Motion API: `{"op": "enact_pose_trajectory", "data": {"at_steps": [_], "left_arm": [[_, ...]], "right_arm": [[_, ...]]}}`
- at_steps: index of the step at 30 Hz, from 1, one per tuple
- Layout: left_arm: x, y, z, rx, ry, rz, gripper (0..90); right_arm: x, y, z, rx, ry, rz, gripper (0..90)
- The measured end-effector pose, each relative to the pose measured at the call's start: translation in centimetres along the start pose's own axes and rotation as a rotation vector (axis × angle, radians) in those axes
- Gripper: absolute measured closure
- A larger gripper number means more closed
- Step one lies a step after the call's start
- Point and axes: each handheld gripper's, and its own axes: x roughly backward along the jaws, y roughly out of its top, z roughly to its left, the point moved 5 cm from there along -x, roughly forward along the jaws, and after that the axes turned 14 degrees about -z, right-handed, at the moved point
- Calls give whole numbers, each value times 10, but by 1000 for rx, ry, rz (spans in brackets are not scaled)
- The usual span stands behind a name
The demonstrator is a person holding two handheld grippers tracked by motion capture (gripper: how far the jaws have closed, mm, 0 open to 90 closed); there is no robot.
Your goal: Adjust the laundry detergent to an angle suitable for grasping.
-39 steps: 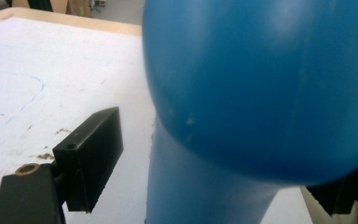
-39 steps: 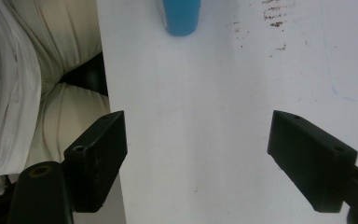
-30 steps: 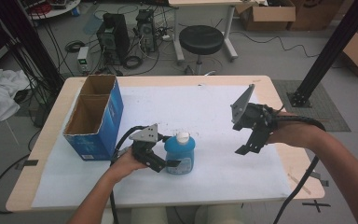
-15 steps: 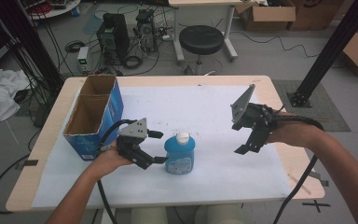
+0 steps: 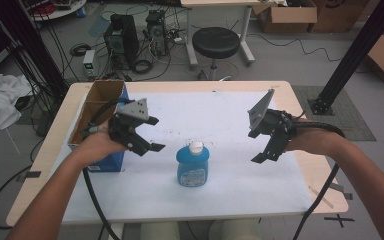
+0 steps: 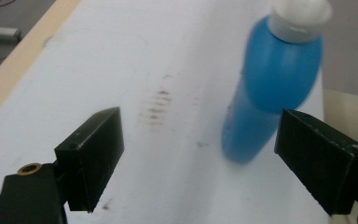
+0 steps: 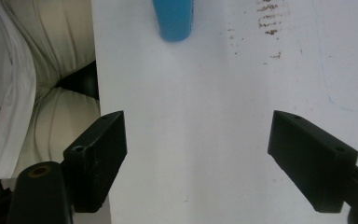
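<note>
Near the middle of the bench [image 5: 260, 200], on its white cover, a blue bottle [image 5: 193, 165] with a white cap stands upright, and I use it as the landmark. Left of the bottle and near it, the left tongs [image 5: 152, 134] hang above the cover with the jaws wide apart and nothing between them; in the left gripper view the bottle [image 6: 270, 88] appears just beyond the open jaws, not touched by them. Right of the bottle and well apart from it, the right tongs [image 5: 260, 147] are held up, also wide open and empty. Further left of the bottle, beyond the left hand, a blue cardboard box [image 5: 97, 107] stands open at the edge of the bench. I judge that the bottle is free now and a grasp is the step in hand. The next move would ask the left tongs to come lower and level, with one jaw on each side of the body below the cap, and to close gently so the bottle does not tip.
</note>
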Motion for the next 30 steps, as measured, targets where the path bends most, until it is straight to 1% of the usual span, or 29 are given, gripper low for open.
{"op": "enact_pose_trajectory", "data": {"at_steps": [1, 3, 6, 8, 10, 12, 13, 14, 15, 17, 18, 19, 20, 21, 27, 28, 29, 30], "left_arm": [[0, 0, 0, 0, 0, 0, 163], [0, 9, 11, -9, 6, 46, 163], [-2, 25, 25, -30, 16, 90, 166], [-3, 36, 35, -40, 16, 109, 167], [-4, 47, 45, -54, 26, 112, 167], [-6, 56, 54, -51, 27, 109, 166], [-7, 61, 59, -55, 29, 115, 166], [-11, 68, 68, -59, 28, 137, 166], [-11, 68, 68, -59, 28, 137, 166], [-17, 72, 76, -65, 30, 166, 166], [-23, 74, 84, -64, 33, 194, 166], [-23, 74, 84, -64, 33, 194, 166], [-27, 76, 91, -69, 37, 216, 167], [-27, 76, 91, -69, 37, 216, 167], [-35, 74, 109, -76, 50, 264, 172], [-35, 74, 112, -79, 56, 267, 172], [-36, 74, 117, -76, 51, 263, 184], [-36, 74, 117, -76, 51, 263, 197]], "right_arm": [[0, 0, 0, 0, 0, 0, 193], [1, 5, -2, 12, 2, -7, 193], [1, 8, -5, 17, 4, -12, 193], [2, 9, -6, 20, 7, -13, 193], [1, 9, -7, 20, 7, -12, 193], [1, 10, -8, 23, 10, -11, 193], [0, 10, -8, 24, 13, -11, 193], [0, 10, -8, 23, 14, -10, 193], [0, 10, -9, 22, 14, -10, 193], [0, 10, -10, 23, 14, -10, 193], [1, 10, -11, 21, 15, -13, 193], [1, 10, -11, 21, 15, -13, 193], [1, 11, -12, 18, 15, -16, 193], [2, 11, -13, 16, 14, -17, 193], [4, 13, -17, 12, 12, -16, 193], [4, 13, -17, 12, 12, -16, 193], [4, 15, -19, 11, 12, -19, 193], [4, 15, -19, 11, 12, -19, 193]]}}
